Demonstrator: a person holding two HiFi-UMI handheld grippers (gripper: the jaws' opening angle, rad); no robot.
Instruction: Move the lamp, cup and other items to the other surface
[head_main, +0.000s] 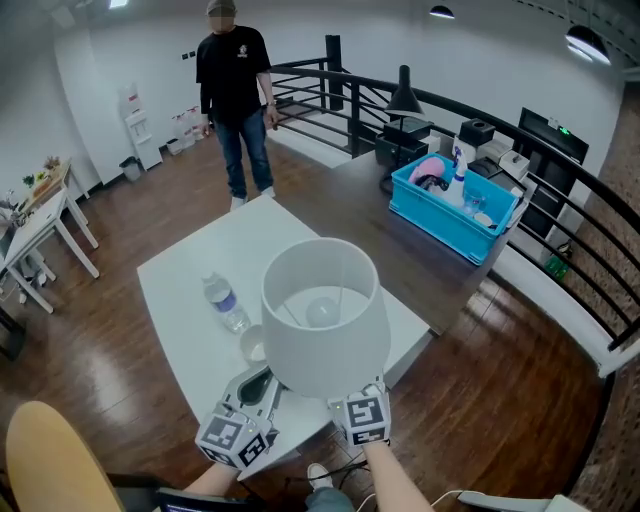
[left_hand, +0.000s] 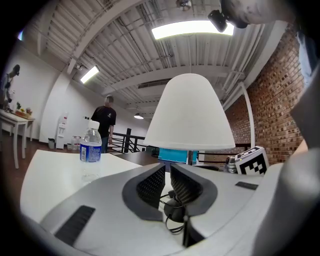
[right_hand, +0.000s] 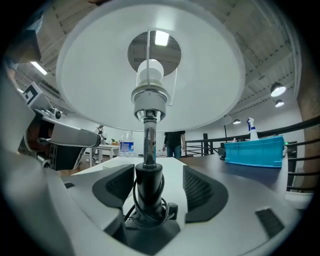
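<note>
Left gripper (left_hand: 167, 182) is pinched nearly together on the black cord (left_hand: 172, 215) of the lamp (head_main: 325, 315), which stands on the white table (head_main: 180, 290). Right gripper (right_hand: 150, 180) stands apart astride the lamp's upright stem (right_hand: 148, 145), pads clear of it, the nearer one for lifting.

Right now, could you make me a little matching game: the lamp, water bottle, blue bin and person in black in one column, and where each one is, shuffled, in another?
Things:
1. lamp
2. water bottle
3. blue bin
4. person in black

Places:
A. on the dark table
B. standing on the wooden floor
C. its pole between the open jaws of the right gripper
D. on the white table, beside a clear cup

Pairs: 1-C, 2-D, 3-A, 4-B
</note>
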